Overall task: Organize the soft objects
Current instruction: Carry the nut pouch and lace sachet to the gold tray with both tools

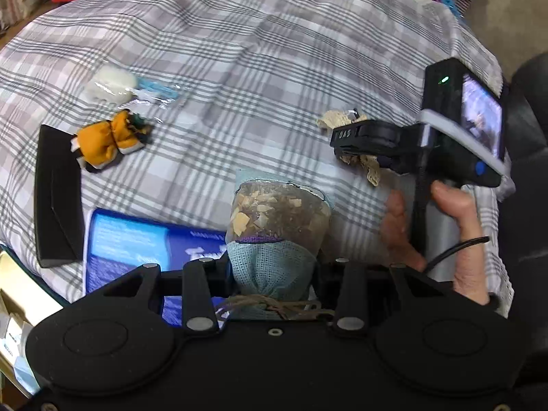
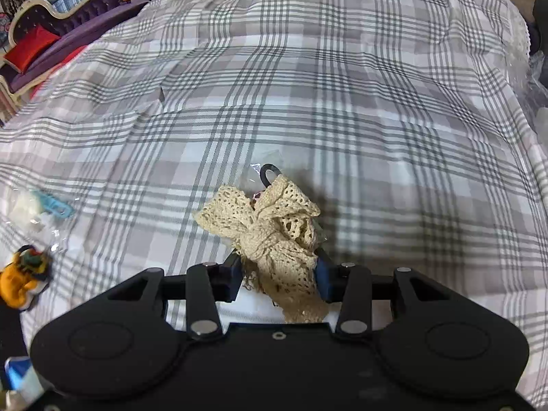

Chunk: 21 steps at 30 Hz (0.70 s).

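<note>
Both hand-held grippers [image 1: 274,274] [image 2: 279,281] angled downward

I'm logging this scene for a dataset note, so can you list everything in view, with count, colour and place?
Sachet pouch: one, pale blue mesh with a clear window on dried bits, tied with twine, between the left gripper's fingers.
Crochet lace piece: one, cream, around a black clip, between the right gripper's fingers.
Plush toy: one, orange, white and black, lying on the cloth at left.
Clear packet: one, holding something white and something light blue, beyond the toy.
Black box: one, at the cloth's left edge.
Blue packet: one, blue with white print, near edge.
Checked cloth: one, grey and white, covering the surface.
Left gripper: black, shut on the pouch.
Right gripper: black, shut on the lace.
Hand: one, holding the right gripper's handle.
</note>
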Available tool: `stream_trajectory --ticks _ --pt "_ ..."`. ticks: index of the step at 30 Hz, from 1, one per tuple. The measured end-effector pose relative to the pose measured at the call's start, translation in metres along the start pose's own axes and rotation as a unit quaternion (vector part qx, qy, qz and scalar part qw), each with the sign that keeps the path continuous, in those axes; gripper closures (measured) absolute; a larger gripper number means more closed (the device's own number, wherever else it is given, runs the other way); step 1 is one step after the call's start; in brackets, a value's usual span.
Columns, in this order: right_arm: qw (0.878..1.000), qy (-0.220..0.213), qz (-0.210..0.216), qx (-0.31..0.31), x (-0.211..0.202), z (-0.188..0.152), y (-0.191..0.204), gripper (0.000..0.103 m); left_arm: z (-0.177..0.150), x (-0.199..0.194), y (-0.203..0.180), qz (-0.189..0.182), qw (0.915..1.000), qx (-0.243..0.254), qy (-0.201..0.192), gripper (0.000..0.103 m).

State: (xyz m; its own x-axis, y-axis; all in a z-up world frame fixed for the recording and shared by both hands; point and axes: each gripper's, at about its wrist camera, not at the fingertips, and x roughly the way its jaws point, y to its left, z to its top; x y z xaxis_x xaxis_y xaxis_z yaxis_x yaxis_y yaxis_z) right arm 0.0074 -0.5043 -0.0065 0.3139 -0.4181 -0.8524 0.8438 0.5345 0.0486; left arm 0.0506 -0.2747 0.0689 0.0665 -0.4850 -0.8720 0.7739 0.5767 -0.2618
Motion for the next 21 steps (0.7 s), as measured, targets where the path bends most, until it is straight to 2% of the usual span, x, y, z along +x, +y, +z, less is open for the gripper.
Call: stream_trajectory --ticks 7,11,16,21 --pt "0.997 -0.019 0.02 -0.069 -0.065 -0.036 -0.006 0.062 -0.037 -0.007 -0.017 -0.014 0.9996 0.014 0.018 0.062" --pt "0.993 -0.012 0.038 -0.111 -0.092 -0.066 -0.002 0.062 -0.065 -0.014 -0.016 -0.01 0.9996 0.01 0.026 0.062" --pt "0.985 0.017 0.071 -0.156 -0.115 -0.1 0.01 0.062 -0.099 -0.022 0.004 0.002 0.9992 -0.023 0.034 0.062" --pt "0.971 0.046 0.105 -0.212 -0.132 -0.135 0.033 0.062 -0.126 -0.036 0.042 0.019 0.9965 -0.076 0.029 0.062"
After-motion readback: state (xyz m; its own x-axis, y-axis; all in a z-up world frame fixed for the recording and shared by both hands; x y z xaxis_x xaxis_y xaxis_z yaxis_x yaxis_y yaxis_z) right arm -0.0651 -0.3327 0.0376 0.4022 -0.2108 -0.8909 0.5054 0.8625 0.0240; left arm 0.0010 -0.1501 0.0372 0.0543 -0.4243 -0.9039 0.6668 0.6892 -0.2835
